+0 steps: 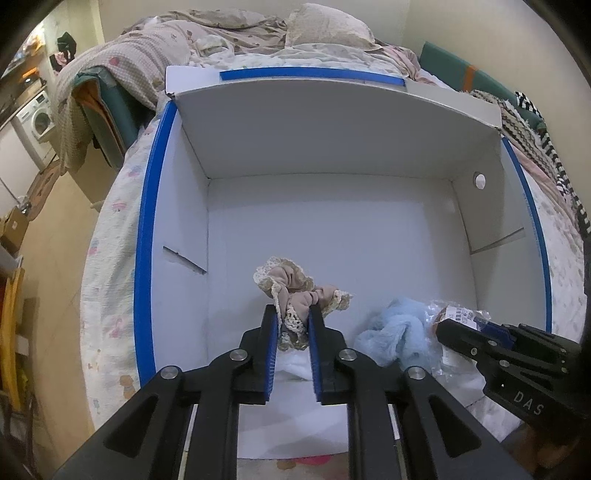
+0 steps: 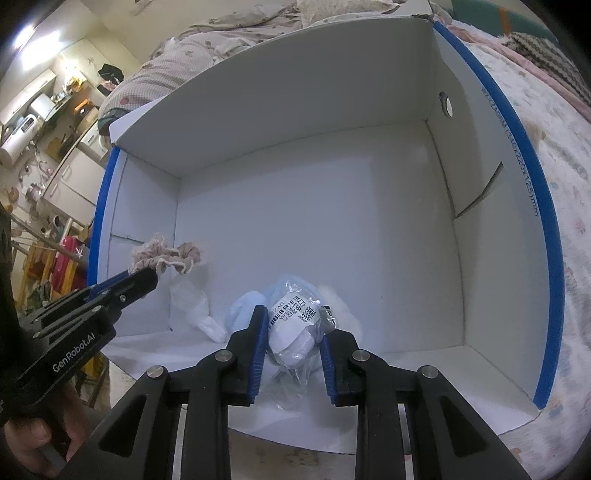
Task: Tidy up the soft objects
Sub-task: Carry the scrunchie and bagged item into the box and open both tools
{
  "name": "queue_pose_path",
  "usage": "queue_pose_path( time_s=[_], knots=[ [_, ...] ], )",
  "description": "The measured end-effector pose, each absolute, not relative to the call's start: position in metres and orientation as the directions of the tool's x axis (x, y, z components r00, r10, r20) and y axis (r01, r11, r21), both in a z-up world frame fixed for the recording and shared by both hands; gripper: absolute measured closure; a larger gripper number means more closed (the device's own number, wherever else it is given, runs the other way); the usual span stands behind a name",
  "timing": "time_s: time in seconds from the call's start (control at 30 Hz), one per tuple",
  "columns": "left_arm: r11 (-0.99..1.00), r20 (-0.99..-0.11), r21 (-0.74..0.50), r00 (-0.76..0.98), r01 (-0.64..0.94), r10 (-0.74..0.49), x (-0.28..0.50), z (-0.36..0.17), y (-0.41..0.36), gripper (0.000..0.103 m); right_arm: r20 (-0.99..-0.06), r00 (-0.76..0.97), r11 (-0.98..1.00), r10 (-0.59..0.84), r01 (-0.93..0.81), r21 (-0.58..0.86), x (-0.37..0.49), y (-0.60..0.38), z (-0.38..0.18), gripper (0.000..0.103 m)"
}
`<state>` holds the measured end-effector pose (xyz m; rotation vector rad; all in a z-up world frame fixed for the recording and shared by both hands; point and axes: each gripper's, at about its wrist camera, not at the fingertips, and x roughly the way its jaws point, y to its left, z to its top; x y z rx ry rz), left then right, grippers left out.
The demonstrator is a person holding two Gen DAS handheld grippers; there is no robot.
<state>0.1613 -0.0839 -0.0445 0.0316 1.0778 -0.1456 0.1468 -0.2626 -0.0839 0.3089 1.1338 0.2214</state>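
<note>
Left tongs [image 1: 293, 312] clamped on the lace-trimmed scrunchie [image 1: 295, 291], held above the white box's [image 1: 332, 129] near-left floor. Right tongs [image 2: 291, 325] half-closed around the bagged item [image 2: 295, 321], beside the blue fluffy scrunchie [image 1: 391, 328], near edge, middle. Open floor lies straight ahead of both.

Surface: a bed [image 1: 110, 280] covered by a pale sheet with small pastel prints.
Middle: a white cardboard box with blue rims [image 1: 146, 236] sits directly on the sheet, open at the top.
Far end: a rumpled beige quilt [image 1: 155, 48] and a pillow [image 1: 325, 26] lie at the head.
Right edge: a pink cloth and a black-and-white striped knit [image 1: 532, 144] lie along the box's right side.
</note>
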Motion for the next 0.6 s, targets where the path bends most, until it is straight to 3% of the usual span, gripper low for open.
queue_pose_path(
  time_s=[0.17, 0.2, 0.3, 0.37, 0.43, 0.5, 0.6],
  knots=[
    [0.988, -0.876, -0.05, 0.469, 0.143, -0.112, 0.158, -0.042, -0.085, 0.083, -0.849, 0.404, 0.93, 0.34, -0.008, 0.368, 0.147, -0.265, -0.085, 0.071],
    [0.988, -0.875, -0.051, 0.471, 0.144, -0.114, 0.158, -0.041, -0.085, 0.081, -0.851, 0.405, 0.931, 0.335, -0.004, 0.365, 0.147, -0.265, -0.085, 0.066],
    [0.989, -0.867, -0.046, 0.486, 0.142, -0.11, 0.156, -0.038, -0.085, 0.069, -0.843, 0.419, 0.927, 0.337, 0.007, 0.374, 0.147, -0.269, -0.083, 0.034],
    [0.99, -0.86, -0.044, 0.499, 0.137, -0.108, 0.155, -0.035, -0.084, 0.047, -0.836, 0.435, 0.925, 0.334, 0.017, 0.379, 0.147, -0.272, -0.08, 0.031],
    [0.992, -0.848, -0.044, 0.521, 0.121, -0.101, 0.153, -0.03, -0.082, 0.037, -0.825, 0.46, 0.923, 0.327, 0.031, 0.383, 0.146, -0.276, -0.077, 0.016],
    [0.994, -0.838, -0.044, 0.538, 0.1, -0.091, 0.152, -0.026, -0.08, 0.034, -0.812, 0.495, 0.923, 0.308, 0.052, 0.381, 0.144, -0.28, -0.071, 0.0],
    [0.995, -0.835, -0.06, 0.542, 0.085, -0.097, 0.152, -0.024, -0.077, 0.033, -0.776, 0.56, 0.923, 0.292, 0.049, 0.383, 0.14, -0.285, -0.059, 0.0]
  ],
)
